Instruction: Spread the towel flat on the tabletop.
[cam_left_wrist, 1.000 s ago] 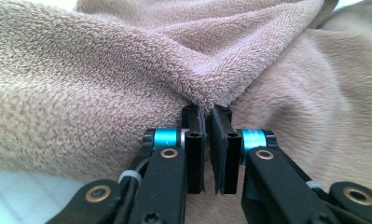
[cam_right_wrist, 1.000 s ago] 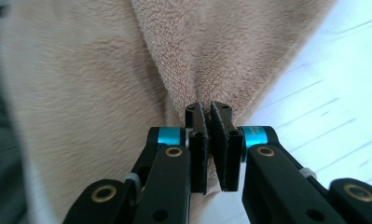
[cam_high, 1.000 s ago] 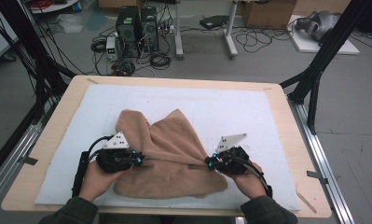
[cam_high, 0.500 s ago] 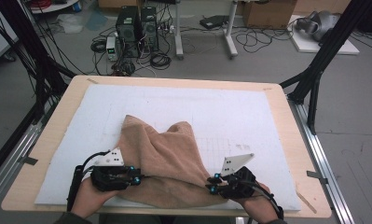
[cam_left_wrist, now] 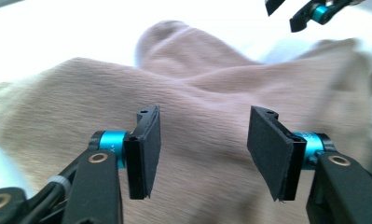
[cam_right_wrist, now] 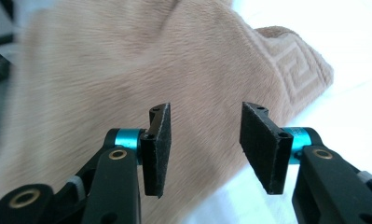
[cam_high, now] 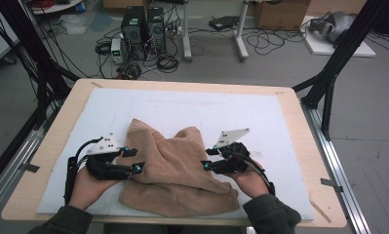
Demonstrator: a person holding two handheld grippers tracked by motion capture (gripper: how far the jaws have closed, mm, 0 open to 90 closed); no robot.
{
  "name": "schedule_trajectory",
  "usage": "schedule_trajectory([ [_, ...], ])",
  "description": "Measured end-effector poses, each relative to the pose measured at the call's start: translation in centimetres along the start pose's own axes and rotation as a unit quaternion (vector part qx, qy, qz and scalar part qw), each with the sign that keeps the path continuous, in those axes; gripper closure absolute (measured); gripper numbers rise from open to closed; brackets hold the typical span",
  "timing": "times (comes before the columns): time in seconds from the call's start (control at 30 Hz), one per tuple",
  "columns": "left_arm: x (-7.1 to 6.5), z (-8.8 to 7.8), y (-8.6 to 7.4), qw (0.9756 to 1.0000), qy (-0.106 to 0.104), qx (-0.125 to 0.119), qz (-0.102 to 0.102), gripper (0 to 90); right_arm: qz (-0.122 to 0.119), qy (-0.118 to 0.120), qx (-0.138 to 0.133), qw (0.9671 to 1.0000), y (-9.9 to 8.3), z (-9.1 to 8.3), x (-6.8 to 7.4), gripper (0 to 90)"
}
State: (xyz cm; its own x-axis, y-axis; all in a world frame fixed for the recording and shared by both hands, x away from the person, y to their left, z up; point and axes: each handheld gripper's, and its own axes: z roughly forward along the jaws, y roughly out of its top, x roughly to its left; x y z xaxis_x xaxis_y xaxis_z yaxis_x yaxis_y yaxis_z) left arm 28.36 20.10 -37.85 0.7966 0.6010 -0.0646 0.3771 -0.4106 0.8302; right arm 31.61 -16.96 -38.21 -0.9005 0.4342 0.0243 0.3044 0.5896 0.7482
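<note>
Item one: the towel, tan, soft pile, rumpled into a heap with two raised folds at its far side. It lies on the white mat, on the half nearest me, its near edge close to the mat's near border. One corner, seen in my right gripper view, bears a woven key-pattern band and rests flat on the mat.

Item two: my left gripper, at the towel's left edge, pointing in over the cloth. Its jaws have just been opening and now stand spread, pads clear of the pile, nothing pinched; towel lies beyond the gap.

Item three: my right gripper, at the towel's right side, facing the left one across the heap. Its jaws have likewise just been opening and stand apart, pads bare, gripping nothing; the towel lies just beyond them.

Item four: the wooden table, bearing the mat and, on it, the towel.
</note>
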Motion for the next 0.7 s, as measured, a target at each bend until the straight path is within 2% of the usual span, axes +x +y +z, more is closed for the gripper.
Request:
schedule_trajectory([
  [0.03, 0.4, 0.5, -0.1, 1.0, 0.005, 0.008, 0.0, 43.4, -0.02, -0.013, 0.015, 0.9996, 0.3, 1.6, -0.6, 53.3],
  [0.07, 0.8, 0.9, -0.2, 0.9998, 0.011, 0.015, 0.002, 44.6, -0.023, -0.016, 0.025, 0.9993, 0.4, 2.2, -0.9, 53.5],
  [0.1, 1.4, 1.5, -0.4, 0.9996, 0.013, 0.025, -0.009, 46.4, -0.026, -0.019, 0.042, 0.9986, 0.3, 3.2, -1.3, 53.9],
  [0.13, 1.8, 1.8, -0.7, 0.9992, 0.013, 0.035, -0.012, 48.1, -0.016, -0.022, 0.057, 0.998, 0.2, 3.9, -1.7, 54.4],
  [0.17, 2.2, 2.2, -0.9, 0.9986, 0.024, 0.048, -0.006, 49.1, -0.004, -0.023, 0.067, 0.9975, -0.1, 4.5, -2.2, 55.1],
  [0.2, 3.0, 2.9, -1.7, 0.9975, 0.025, 0.061, -0.023, 49.3, 0.005, -0.024, 0.072, 0.9971, -0.2, 4.9, -2.6, 56.4],
  [0.27, 3.3, 3.1, -2.0, 0.9968, 0.024, 0.071, -0.026, 50.5, 0.012, -0.025, 0.079, 0.9965, -0.6, 5.4, -3.0, 57.4],
  [0.3, 3.6, 3.5, -2.4, 0.996, 0.021, 0.08, -0.033, 55.0, 0.017, -0.029, 0.089, 0.9955, -1.1, 6.0, -3.2, 63.3],
  [0.33, 3.9, 3.8, -2.8, 0.9955, 0.016, 0.086, -0.037, 55.0, 0.017, -0.029, 0.089, 0.9955, -1.1, 6.0, -3.2, 63.3],
  [0.37, 4.1, 4.4, -3.5, 0.9946, 0.001, 0.091, -0.05, 60.8, 0.013, -0.027, 0.079, 0.9965, -1.4, 6.1, -3.3, 68.7],
  [0.43, 4.1, 4.5, -3.6, 0.9947, 0.001, 0.085, -0.057, 65.0, 0.023, -0.027, 0.076, 0.9965, -1.4, 6.1, -3.1, 80.6],
  [0.47, 4.2, 4.5, -3.7, 0.9948, -0.002, 0.082, -0.06, 68.9, 0.02, -0.025, 0.075, 0.9967, -1.4, 6.1, -2.9, 82.9],
  [0.5, 4.0, 4.6, -3.5, 0.9949, -0.003, 0.083, -0.058, 73.3, 0.013, -0.028, 0.075, 0.9967, -1.4, 6.1, -2.7, 83.9],
  [0.6, 3.8, 4.4, -3.3, 0.9953, 0.004, 0.082, -0.052, 82.5, 0.018, -0.034, 0.08, 0.996, -1.4, 5.5, -2.5, 84.7],
  [0.7, 3.7, 4.0, -3.0, 0.9959, 0.007, 0.069, -0.058, 83.8, 0.02, -0.038, 0.069, 0.9967, -1.6, 4.6, -2.6, 84.8],
])
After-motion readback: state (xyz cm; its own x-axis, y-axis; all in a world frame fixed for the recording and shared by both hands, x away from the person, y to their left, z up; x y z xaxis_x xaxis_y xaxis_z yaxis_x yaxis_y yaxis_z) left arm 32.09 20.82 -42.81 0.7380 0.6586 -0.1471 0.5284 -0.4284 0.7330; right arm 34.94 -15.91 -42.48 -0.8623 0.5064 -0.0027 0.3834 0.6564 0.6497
